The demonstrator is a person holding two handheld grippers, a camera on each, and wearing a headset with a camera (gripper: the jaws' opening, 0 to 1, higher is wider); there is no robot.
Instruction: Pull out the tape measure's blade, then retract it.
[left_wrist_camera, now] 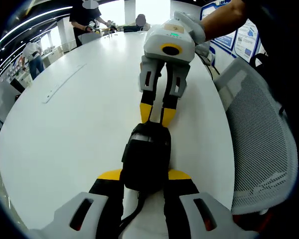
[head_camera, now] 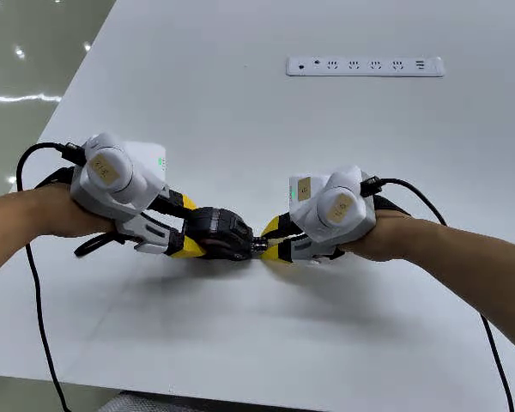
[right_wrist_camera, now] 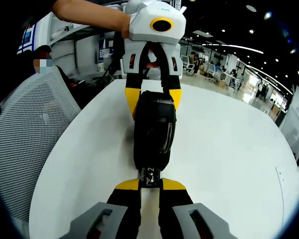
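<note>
A black tape measure (head_camera: pixel 220 233) lies on the white table (head_camera: pixel 240 112), held between both grippers. My left gripper (head_camera: pixel 191 227) comes in from the left and is shut on the case, its yellow fingertips (left_wrist_camera: pixel 108 175) pressed against both sides of the case (left_wrist_camera: pixel 147 157). From the right, my right gripper (head_camera: pixel 269 241) is shut on the blade's end hook (right_wrist_camera: pixel 149 175) at the case mouth. Almost no blade is drawn out. The right gripper (left_wrist_camera: pixel 157 115) faces the left gripper view, and the left gripper (right_wrist_camera: pixel 153 97) clamps the case (right_wrist_camera: pixel 154 129) in the right gripper view.
A white power strip (head_camera: pixel 365 66) lies at the table's far side. A small white box (head_camera: pixel 151 155) sits behind the left gripper. Black cables (head_camera: pixel 34 283) trail off both grippers. A grey mesh chair (left_wrist_camera: pixel 259 149) stands at the table's near edge.
</note>
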